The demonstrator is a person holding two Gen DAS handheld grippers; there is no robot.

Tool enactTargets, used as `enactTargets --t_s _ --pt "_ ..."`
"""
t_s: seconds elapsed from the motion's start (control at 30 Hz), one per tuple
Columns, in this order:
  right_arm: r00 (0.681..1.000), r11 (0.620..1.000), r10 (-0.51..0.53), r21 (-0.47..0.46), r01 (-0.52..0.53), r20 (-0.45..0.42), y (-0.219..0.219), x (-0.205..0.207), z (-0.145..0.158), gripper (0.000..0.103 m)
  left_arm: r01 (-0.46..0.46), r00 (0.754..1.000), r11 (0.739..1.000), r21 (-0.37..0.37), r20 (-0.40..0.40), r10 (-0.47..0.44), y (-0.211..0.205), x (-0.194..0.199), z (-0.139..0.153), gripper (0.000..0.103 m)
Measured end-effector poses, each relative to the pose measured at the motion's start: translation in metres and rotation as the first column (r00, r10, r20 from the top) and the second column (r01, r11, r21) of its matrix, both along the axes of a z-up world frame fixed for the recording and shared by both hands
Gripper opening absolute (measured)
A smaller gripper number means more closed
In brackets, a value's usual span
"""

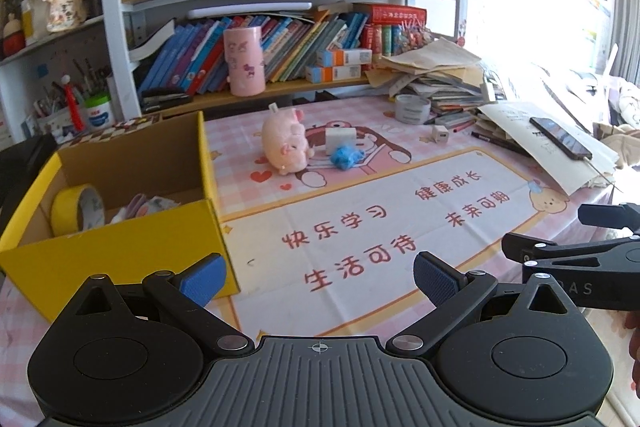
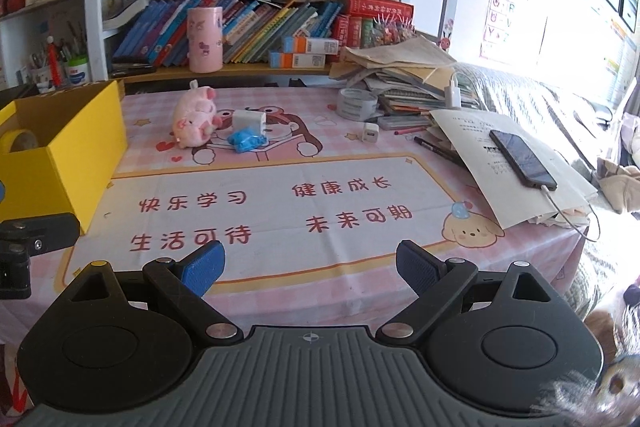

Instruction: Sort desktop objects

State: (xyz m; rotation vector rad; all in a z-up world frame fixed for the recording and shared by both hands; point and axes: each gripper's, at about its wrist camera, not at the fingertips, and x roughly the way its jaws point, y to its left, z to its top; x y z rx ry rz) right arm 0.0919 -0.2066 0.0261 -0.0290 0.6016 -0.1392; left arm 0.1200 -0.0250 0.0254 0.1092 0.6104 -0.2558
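Observation:
A pink plush pig (image 1: pixel 286 143) (image 2: pixel 195 121) lies on the pink desk mat, with a white charger block (image 1: pixel 340 141) (image 2: pixel 249 121) and a crumpled blue thing (image 1: pixel 346 157) (image 2: pixel 247 142) just right of it. A small white plug (image 1: pixel 441 133) (image 2: pixel 370 133) and a grey tape roll (image 1: pixel 413 108) (image 2: pixel 357 103) sit farther right. The yellow cardboard box (image 1: pixel 120 247) (image 2: pixel 64 163) at the left holds a yellow tape roll (image 1: pixel 78 209) and some pale items. My left gripper (image 1: pixel 318 279) is open and empty near the box's front corner. My right gripper (image 2: pixel 310 269) is open and empty over the mat's front.
A phone (image 2: pixel 522 158) on a cable lies on loose papers (image 2: pixel 516 167) at the right, beside pens (image 2: pixel 436 147) and a stack of books (image 2: pixel 404 75). A pink cup (image 2: pixel 205 39) stands on the shelf behind. The desk edge drops away at the right.

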Motion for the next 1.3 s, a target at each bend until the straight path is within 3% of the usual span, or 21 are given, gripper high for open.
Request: enactTargets --t_s 0.83,1.3 --pt "0.992 0.990 0.119 0.080 -0.116 -0.044 -0.067 0.114 -0.005 0.092 -0.109 0.993 0.994 0.022 -0.036 0.110 -0.060 0.089 0.002 0.101" --pt "0.993 0.988 0.099 0.121 -0.091 -0.062 -0.129 0.152 -0.009 0.092 -0.151 0.987 0.988 0.016 -0.053 0.152 -0.110 0.132 0.001 0.101"
